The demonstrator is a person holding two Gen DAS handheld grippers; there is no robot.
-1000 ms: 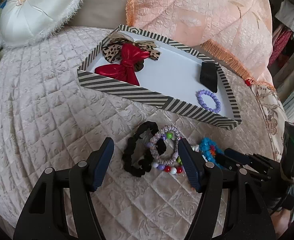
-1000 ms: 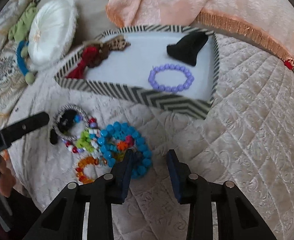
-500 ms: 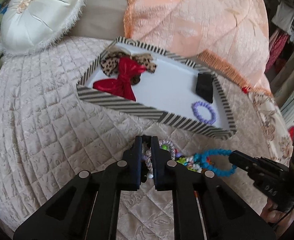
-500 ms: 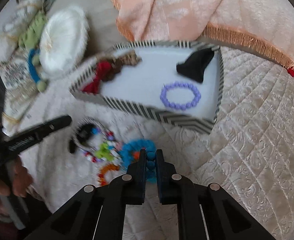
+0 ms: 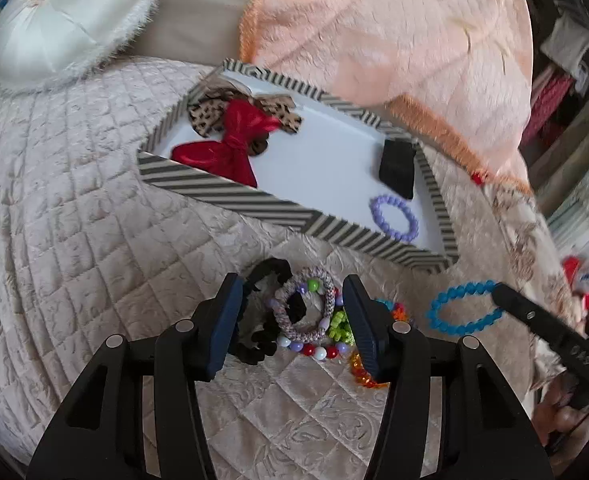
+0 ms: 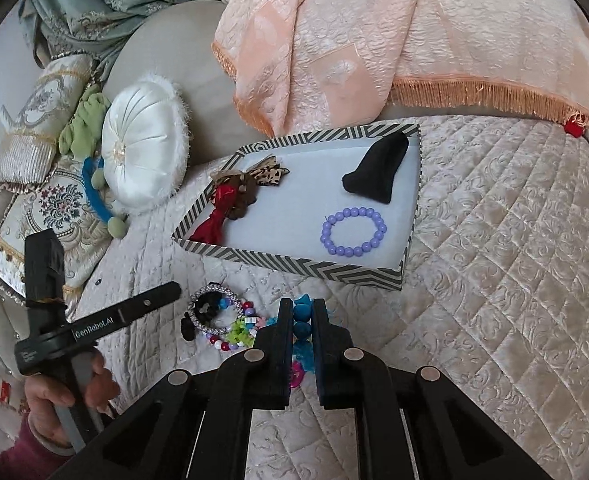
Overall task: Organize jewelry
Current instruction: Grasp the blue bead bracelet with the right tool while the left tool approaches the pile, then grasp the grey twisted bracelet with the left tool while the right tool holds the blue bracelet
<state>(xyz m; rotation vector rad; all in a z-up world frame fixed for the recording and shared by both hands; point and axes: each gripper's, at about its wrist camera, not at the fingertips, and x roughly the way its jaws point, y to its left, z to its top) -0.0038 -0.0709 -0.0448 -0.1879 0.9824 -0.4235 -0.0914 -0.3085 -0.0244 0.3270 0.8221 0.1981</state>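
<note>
A quilted cream bedspread [image 6: 494, 240] fills most of both views, with a peach fringed throw [image 6: 374, 40] heaped at its far side and a round white satin cushion [image 6: 142, 152] off to the left. Only the right wrist view takes in the green drapery [image 6: 94, 0] and the embroidered pillows [image 6: 46, 208] beyond that cushion; only the left wrist view catches a strip of hanging clothes [image 5: 554, 80] at the far right. On the bedspread sits a shallow striped box [image 6: 294, 266] with a white floor: a red bow [image 5: 234, 140] over a leopard-print bow [image 5: 206, 114] at its left end, a folded black cloth [image 6: 378, 172] at the far right, and a lilac bead bracelet [image 6: 353, 232] near the front right corner. Just in front of the box lies a small heap of pieces: a black scrunchie [image 5: 262, 280], a woven pastel band [image 5: 326, 300] and mixed coloured beads [image 5: 314, 350]. The left gripper [image 5: 292, 320] hangs over that heap with its jaws, which have just been opening, standing wide on either side of it and gripping nothing. The right gripper [image 6: 303, 316] is pinched tight on a blue bead bracelet [image 5: 466, 312], which the left view shows dangling as a loop clear of the bedspread; in its own view the fingers hide most of it.
</note>
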